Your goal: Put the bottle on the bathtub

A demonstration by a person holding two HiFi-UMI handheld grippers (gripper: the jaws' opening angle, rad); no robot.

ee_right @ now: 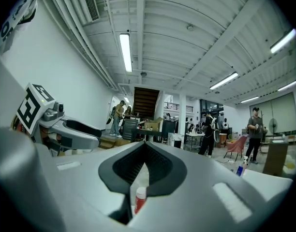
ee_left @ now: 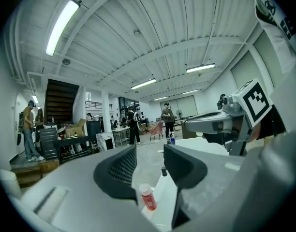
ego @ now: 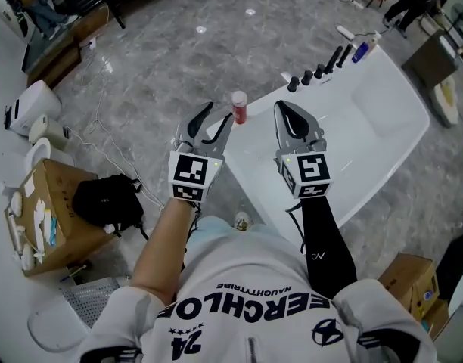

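A small red bottle with a white cap stands upright on the near corner of the white bathtub's rim. My left gripper hovers just left of it, open, nothing between the jaws. In the left gripper view the bottle shows low in the gap of that gripper. My right gripper hangs over the rim to the bottle's right, shut and empty. In the right gripper view its tips meet, and the bottle shows below them.
Black tap knobs and a blue bottle line the tub's far rim. On the floor at left lie a black bag, an open cardboard box and cables. Another box sits at lower right. People stand far off.
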